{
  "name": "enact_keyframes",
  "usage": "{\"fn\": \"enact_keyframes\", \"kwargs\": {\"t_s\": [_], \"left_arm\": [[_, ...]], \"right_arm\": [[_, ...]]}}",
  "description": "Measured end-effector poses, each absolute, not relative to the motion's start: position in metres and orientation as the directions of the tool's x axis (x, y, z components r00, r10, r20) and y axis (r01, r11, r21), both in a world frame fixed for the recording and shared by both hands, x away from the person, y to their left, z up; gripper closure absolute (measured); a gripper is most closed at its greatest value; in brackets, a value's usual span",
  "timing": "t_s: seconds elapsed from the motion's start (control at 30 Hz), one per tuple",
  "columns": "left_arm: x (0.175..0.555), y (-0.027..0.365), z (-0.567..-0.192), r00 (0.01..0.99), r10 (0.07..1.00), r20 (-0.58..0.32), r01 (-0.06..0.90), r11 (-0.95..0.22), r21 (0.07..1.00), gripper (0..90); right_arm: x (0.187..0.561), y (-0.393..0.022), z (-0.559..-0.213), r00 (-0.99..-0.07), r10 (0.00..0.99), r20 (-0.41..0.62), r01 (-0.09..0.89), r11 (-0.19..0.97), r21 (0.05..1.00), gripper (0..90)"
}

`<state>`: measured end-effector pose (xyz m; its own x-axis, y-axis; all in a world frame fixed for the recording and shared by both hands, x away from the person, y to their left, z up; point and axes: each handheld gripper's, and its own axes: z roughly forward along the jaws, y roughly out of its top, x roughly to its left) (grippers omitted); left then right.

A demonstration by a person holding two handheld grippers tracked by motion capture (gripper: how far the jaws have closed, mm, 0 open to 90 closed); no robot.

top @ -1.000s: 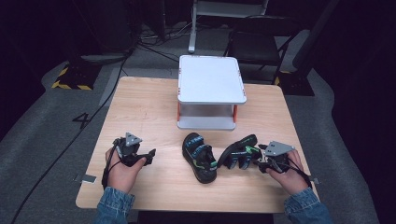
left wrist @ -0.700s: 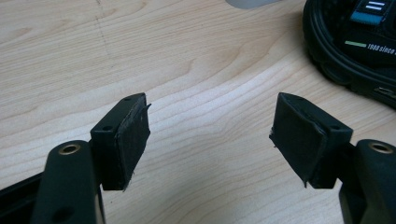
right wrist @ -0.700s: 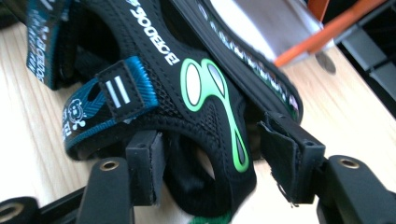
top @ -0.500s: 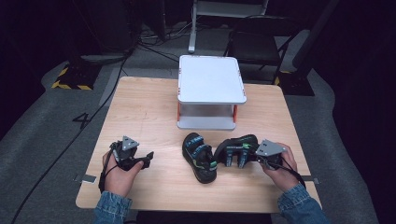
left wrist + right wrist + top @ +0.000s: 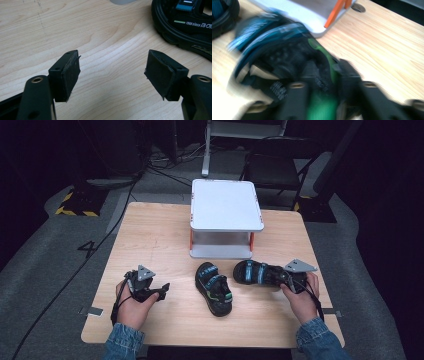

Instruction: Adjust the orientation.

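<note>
Right hand-held gripper point(image 5: 286, 279) clamped on the heel of one sandal point(image 5: 256, 272) near the worktop's right edge, jaws just reopening slightly. Better to firm the bite before lifting toward the white shelf point(image 5: 225, 205). Left hand-held gripper point(image 5: 112, 72) gaping, empty.

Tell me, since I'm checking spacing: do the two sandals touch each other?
Apart. The high view shows bare table between the left sandal and the right sandal.

We see bare table point(image 5: 150, 235) left of the white stand point(image 5: 226, 215), open for passing. The stand blocks the middle back. Two sandals point(image 5: 214, 287) point(image 5: 257, 272) crowd the front just below it.
</note>
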<state>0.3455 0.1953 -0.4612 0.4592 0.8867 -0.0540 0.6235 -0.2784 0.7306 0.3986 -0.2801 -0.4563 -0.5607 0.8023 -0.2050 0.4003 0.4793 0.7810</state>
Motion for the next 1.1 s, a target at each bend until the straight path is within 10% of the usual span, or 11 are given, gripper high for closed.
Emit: {"fn": "enact_keyframes", "kwargs": {"t_s": [0.33,0.6,0.67,0.83,1.1], "left_arm": [[0.348,0.193,-0.461,0.463,0.884,-0.061,0.624,-0.277,0.731,27.9],[0.35,0.185,-0.462,0.494,0.868,-0.054,0.614,-0.303,0.729,27.7],[0.348,0.185,-0.463,0.498,0.865,-0.058,0.614,-0.304,0.728,27.6],[0.34,0.188,-0.465,0.501,0.864,-0.053,0.618,-0.314,0.721,27.6],[0.339,0.18,-0.465,0.529,0.846,-0.057,0.61,-0.333,0.719,27.8]], "right_arm": [[0.391,-0.317,-0.439,-0.567,0.823,-0.031,0.356,0.279,0.892,32.9],[0.397,-0.324,-0.461,-0.637,0.77,-0.048,0.44,0.414,0.797,19.7],[0.399,-0.32,-0.463,-0.649,0.757,-0.075,0.426,0.443,0.789,21.6],[0.4,-0.307,-0.456,-0.697,0.716,-0.038,0.461,0.488,0.741,65.4],[0.373,-0.257,-0.436,-0.641,0.767,-0.035,0.522,0.469,0.713,68.8]]}}
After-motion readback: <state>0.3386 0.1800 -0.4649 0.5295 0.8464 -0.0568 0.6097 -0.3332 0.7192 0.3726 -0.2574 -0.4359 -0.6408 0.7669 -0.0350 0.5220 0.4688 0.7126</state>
